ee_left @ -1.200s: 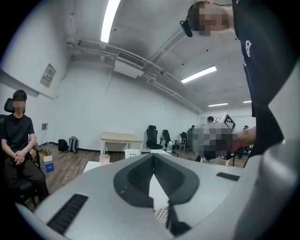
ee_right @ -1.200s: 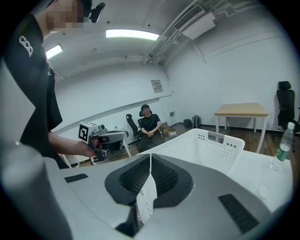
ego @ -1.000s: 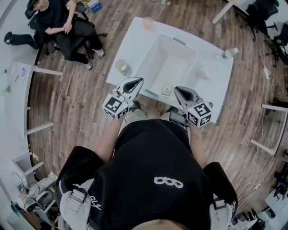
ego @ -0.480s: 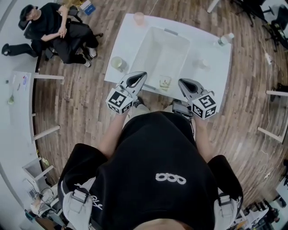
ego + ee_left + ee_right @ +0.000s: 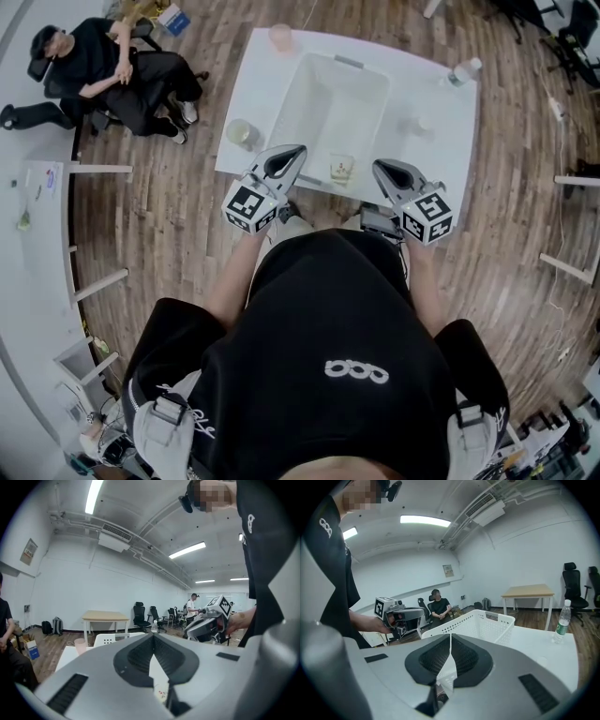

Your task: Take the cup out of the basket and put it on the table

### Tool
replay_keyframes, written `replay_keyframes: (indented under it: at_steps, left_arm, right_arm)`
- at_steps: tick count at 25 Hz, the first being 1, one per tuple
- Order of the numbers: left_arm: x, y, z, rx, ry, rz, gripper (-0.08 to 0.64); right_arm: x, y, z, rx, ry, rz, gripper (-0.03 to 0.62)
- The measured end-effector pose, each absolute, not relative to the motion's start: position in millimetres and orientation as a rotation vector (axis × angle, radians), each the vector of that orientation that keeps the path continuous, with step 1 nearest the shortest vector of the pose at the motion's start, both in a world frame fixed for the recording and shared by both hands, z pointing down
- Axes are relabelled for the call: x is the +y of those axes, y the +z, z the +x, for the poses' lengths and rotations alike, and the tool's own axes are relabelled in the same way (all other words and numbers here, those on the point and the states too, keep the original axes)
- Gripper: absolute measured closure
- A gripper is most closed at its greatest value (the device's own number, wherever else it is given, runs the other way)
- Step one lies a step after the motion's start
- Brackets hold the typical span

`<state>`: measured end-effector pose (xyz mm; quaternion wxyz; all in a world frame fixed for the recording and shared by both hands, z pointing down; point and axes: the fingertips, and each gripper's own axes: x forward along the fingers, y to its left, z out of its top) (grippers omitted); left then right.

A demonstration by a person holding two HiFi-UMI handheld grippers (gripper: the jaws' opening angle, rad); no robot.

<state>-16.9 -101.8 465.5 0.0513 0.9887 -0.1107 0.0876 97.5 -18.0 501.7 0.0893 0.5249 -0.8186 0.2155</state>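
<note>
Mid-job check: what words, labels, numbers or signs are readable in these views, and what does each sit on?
Nothing reads as a clear word or number.
White looped logo on the person's black shirt: loops, no sure letters.
Print on the clear cup in the white plastic basket: too small.
Black-and-white marker cubes: patterns only.
Paper wall notices: blurred.
</note>
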Motion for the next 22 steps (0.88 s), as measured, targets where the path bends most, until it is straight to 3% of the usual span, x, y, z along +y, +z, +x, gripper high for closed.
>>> replay_keyframes:
  at_steps: [8,22]
  left_arm:
    - [-100.2,486.7,24.2,-0.067,0.414,3.015,0.552]
    - [-92.1,592.5,90.4,0.657,1.043,2.832,0.549]
  right_arm:
    - [-5.1,507.2,114.4,-2.406,0.665,1.630,0.561]
    - [14.9,521.0,119.3,-2.296,0.727,1.857,0.561]
